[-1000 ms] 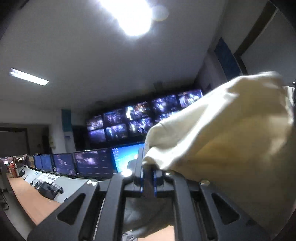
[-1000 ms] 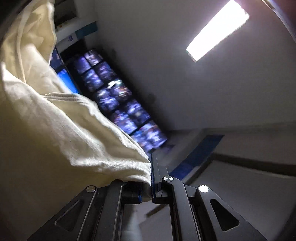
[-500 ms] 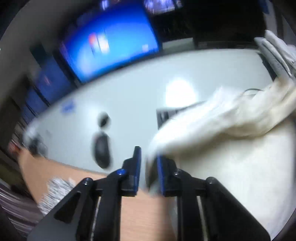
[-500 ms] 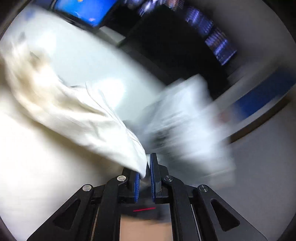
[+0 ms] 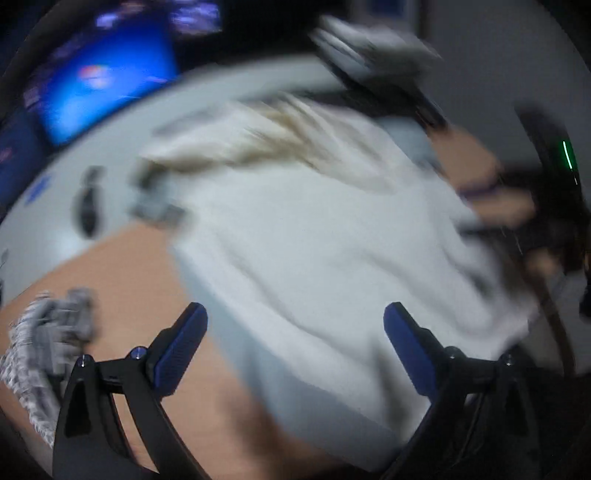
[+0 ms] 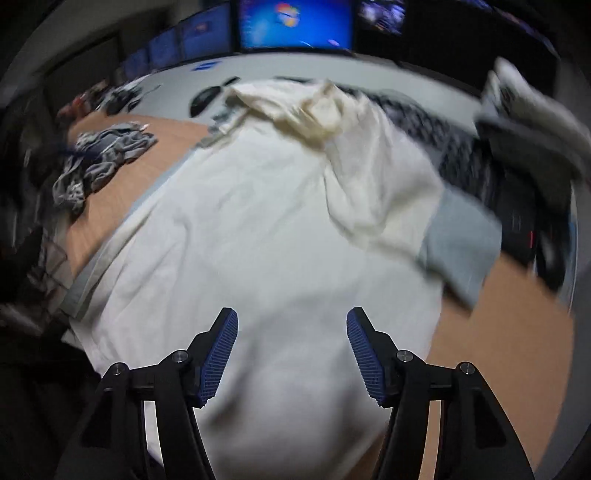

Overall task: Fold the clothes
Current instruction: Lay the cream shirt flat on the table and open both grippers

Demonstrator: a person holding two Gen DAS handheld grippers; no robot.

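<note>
A large cream-white garment (image 6: 266,221) lies spread on the wooden table (image 6: 509,317), its far part bunched in folds (image 6: 317,107). It also shows in the blurred left wrist view (image 5: 317,236). My right gripper (image 6: 291,350) is open and empty just above the garment's near part. My left gripper (image 5: 295,350) is wide open and empty over the garment's near left edge. The person's right hand (image 5: 491,184) with the other gripper shows at the right of the left wrist view.
A grey patterned garment (image 6: 96,158) lies crumpled at the table's left, also in the left wrist view (image 5: 44,339). A grey cloth (image 6: 461,243) lies under the garment's right side. A keyboard (image 6: 424,110), a mouse (image 6: 203,98) and lit monitors (image 6: 295,22) sit at the back.
Both grippers swung the garment down from the air onto the table, then let go and opened. The garment now lies spread flat.
</note>
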